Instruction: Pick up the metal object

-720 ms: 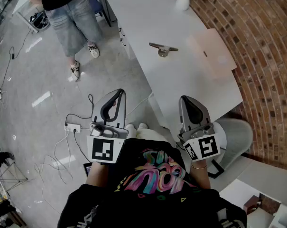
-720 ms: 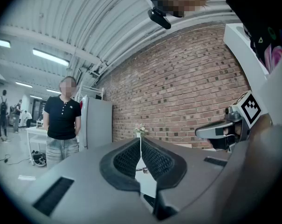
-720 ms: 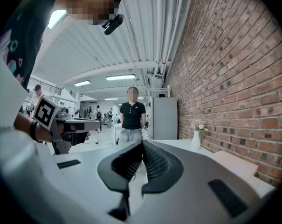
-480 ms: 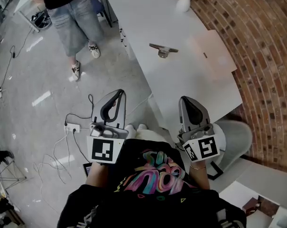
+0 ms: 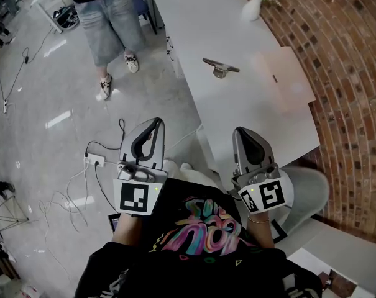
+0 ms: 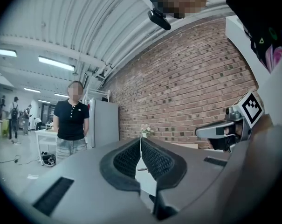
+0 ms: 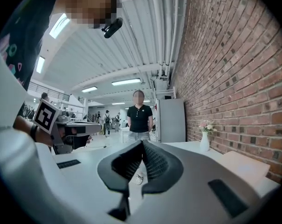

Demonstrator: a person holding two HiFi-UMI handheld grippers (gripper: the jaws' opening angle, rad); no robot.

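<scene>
Metal object (image 5: 220,68) lies toward the counter's (image 5: 237,113) far end, well apart from the left tool (image 5: 154,123) and right tool (image 5: 242,131). Both tools are empty with jaws together, and arriving closed could shove it away.

The table (image 5: 250,113) is showing plain white, and the metal object (image 5: 220,67) on it is gleaming dull silver-grey. At the right, the brick wall (image 5: 349,73) is running in red-brown courses with pale mortar. The left gripper (image 5: 155,121) and right gripper (image 5: 242,131) are showing grey shells, black mesh-patterned pads and black-and-white square markers. The far person (image 5: 104,11) is wearing a black top and faded blue denim.
</scene>
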